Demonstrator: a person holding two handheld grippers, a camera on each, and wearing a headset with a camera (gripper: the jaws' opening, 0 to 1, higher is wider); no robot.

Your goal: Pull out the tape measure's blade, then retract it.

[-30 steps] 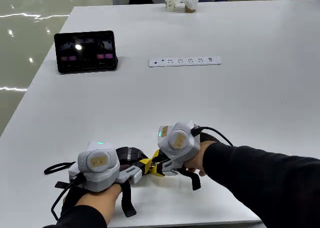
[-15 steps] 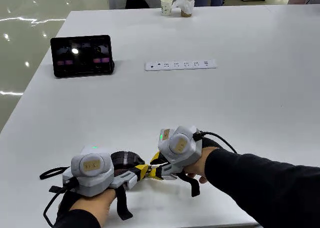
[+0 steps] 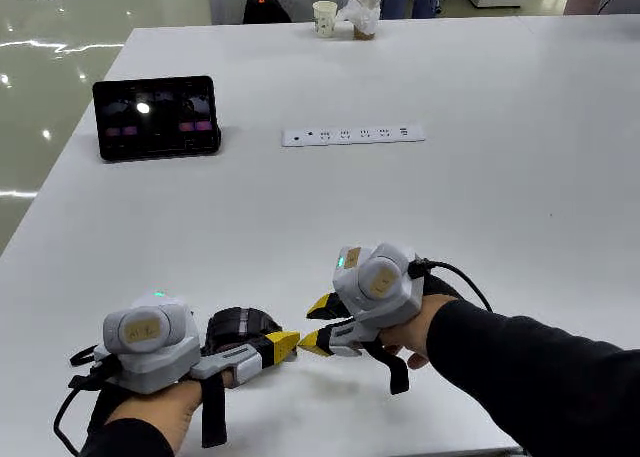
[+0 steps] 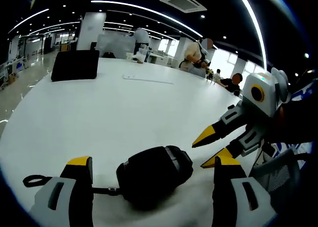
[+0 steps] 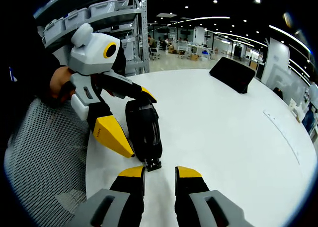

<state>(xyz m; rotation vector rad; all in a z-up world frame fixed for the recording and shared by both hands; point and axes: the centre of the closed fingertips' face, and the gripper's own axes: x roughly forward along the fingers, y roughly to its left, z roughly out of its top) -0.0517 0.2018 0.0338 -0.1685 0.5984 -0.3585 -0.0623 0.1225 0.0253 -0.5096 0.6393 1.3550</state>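
Observation:
A black tape measure (image 3: pixel 238 327) lies on the white table (image 3: pixel 480 177) near its front edge, a wrist strap trailing from it. My left gripper (image 3: pixel 265 337) is open with its yellow-tipped jaws on either side of the case (image 4: pixel 154 175), not touching it. My right gripper (image 3: pixel 314 324) stands open just to the right, tips pointing at the case. In the right gripper view the tape measure (image 5: pixel 144 132) ends in a small hook just ahead of the open jaws of my right gripper (image 5: pixel 159 172), which hold nothing. No blade is drawn out.
A dark tablet (image 3: pixel 155 115) stands at the back left and a white power strip (image 3: pixel 348 135) lies mid-table. A paper cup (image 3: pixel 325 17) and a plastic cup (image 3: pixel 365 2) sit at the far edge. The table's front edge runs just below both grippers.
The two grippers have drawn apart: the right one pulled back to the right and the left one back to the left, so their tips no longer overlap at the tape measure. The head camera also shifted.

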